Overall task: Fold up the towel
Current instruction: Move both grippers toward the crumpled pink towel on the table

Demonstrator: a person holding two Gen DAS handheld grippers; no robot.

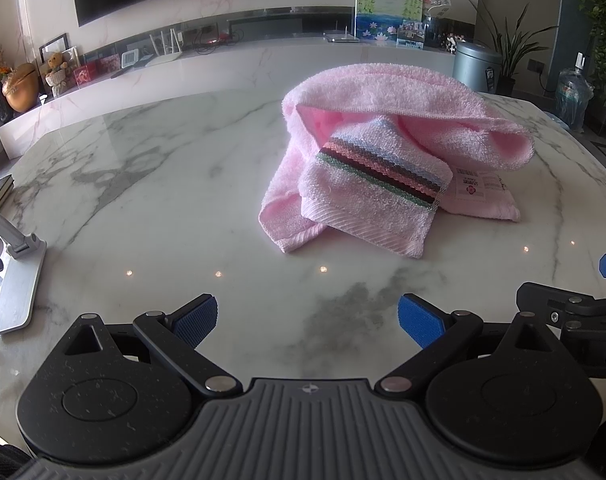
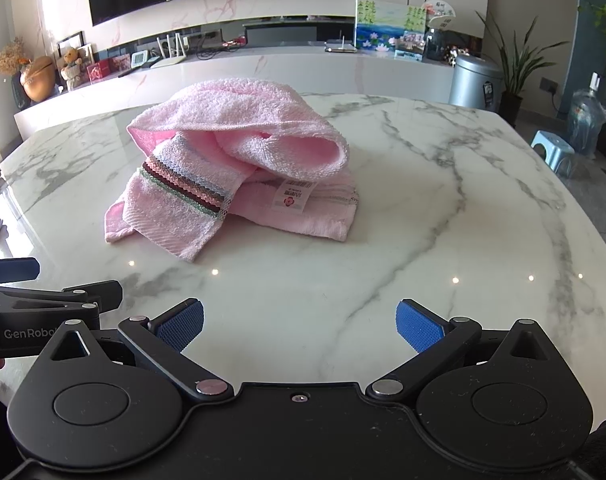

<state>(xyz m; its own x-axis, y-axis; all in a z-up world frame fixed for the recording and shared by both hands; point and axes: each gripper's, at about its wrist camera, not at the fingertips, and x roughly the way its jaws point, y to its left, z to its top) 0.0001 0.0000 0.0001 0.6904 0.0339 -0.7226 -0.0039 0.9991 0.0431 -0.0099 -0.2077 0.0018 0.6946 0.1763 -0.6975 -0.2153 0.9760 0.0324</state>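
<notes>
A pink towel point(image 1: 387, 152) lies crumpled in a heap on the marble table point(image 1: 143, 200), with a striped band and a white label showing. It also shows in the right wrist view point(image 2: 239, 160), left of centre. My left gripper point(image 1: 307, 320) is open and empty, above the table, short of the towel's near edge. My right gripper point(image 2: 299, 326) is open and empty, also short of the towel, which lies ahead and to its left. The right gripper shows at the right edge of the left wrist view point(image 1: 575, 304). The left gripper shows at the left edge of the right wrist view point(image 2: 43, 304).
A phone stand point(image 1: 15, 272) sits at the table's left edge. Beyond the table are a long marble shelf point(image 2: 263, 64) with ornaments, a grey bin point(image 2: 475, 80), a potted plant point(image 2: 519, 60), a water jug point(image 2: 585, 116) and a blue stool point(image 2: 551, 148).
</notes>
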